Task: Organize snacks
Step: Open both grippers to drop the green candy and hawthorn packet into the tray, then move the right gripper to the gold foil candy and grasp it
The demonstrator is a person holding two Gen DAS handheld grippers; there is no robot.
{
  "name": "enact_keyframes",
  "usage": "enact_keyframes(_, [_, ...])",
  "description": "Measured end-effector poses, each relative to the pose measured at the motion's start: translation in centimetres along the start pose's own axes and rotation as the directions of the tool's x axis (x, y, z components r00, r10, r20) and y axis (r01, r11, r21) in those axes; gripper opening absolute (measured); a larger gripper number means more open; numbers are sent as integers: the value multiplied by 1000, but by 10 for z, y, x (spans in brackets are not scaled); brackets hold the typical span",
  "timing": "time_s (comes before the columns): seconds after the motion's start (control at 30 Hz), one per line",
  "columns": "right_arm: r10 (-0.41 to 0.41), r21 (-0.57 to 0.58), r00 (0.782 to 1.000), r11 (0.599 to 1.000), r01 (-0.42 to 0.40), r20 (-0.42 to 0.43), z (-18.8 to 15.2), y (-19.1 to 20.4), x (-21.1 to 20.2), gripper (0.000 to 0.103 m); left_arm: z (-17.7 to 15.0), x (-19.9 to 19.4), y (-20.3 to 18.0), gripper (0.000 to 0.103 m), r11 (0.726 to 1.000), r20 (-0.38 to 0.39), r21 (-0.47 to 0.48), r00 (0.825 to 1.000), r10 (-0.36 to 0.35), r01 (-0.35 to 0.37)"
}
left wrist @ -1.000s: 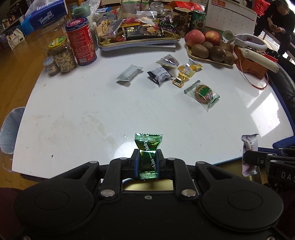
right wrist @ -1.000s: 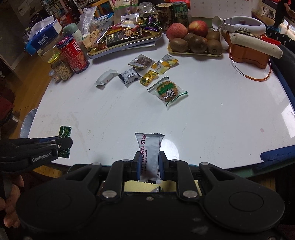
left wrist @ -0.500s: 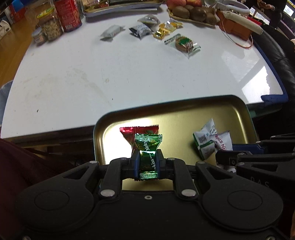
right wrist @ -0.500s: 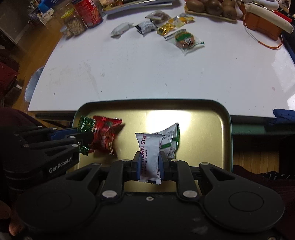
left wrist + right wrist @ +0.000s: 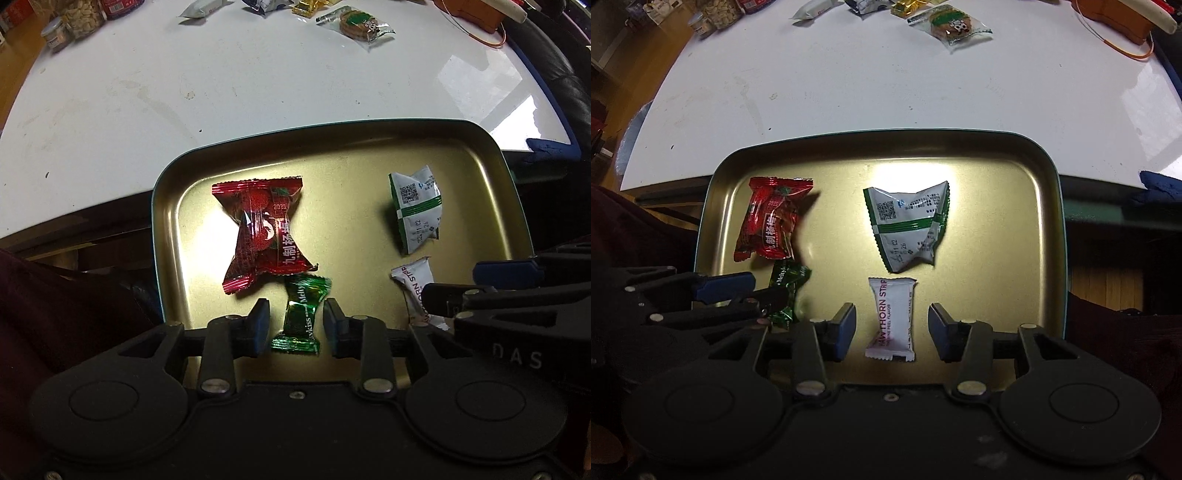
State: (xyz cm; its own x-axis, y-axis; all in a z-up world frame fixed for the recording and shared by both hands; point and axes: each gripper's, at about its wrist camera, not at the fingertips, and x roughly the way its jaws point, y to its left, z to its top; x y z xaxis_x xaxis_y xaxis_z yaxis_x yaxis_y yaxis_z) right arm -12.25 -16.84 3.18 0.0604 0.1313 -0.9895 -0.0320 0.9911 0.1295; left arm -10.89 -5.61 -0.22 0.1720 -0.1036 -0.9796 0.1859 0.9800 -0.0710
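Released, both candies now lie between each tool's parted pads: green candy (image 5: 303, 314), hawthorn strip (image 5: 892, 319).

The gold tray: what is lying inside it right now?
Four wrapped snacks lie in the gold tray: a red candy, a green candy, a white-green packet and a white hawthorn strip. The left gripper hides part of the green candy.

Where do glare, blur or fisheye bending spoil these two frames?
Left wrist: glare on the table at right, table edge bowed, candies sharp. Right wrist: bright hotspot on the tray floor above the white-green packet; red candy slightly smeared; far snacks small and soft in both.
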Motion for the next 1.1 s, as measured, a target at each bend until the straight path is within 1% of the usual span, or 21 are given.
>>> enact_keyframes(0.1, [1,12,1000,1000,-1,14,1,-4,-3,47,0,-1,-1,42,1000,6,-2,1000,-3,3])
enact_keyframes(0.17, [8,14,1000,1000,-8,18,2,-7,-8,47,-2,-3,-3,42,1000,16,-8,1000,7,-7])
enact_keyframes(0.33, [22,14,998,1000,-23,57,10,-12,-24,47,-5,-7,-11,42,1000,37,-14,999,15,-14])
enact_keyframes(0.53, [39,4,994,999,-40,100,26,-11,-42,47,9,-11,-4,42,999,67,-40,998,20,-17])
enact_keyframes(0.73, [50,27,987,998,-55,154,47,-17,-53,47,31,-15,13,42,996,99,-82,995,30,-22])
enact_keyframes(0.83, [33,28,983,999,-39,178,59,-18,-54,47,44,-17,24,42,994,126,-96,990,63,-51])
enact_keyframes(1.1, [-1,64,983,998,-11,184,95,-24,-42,47,82,-12,53,42,987,161,-131,981,110,-90])
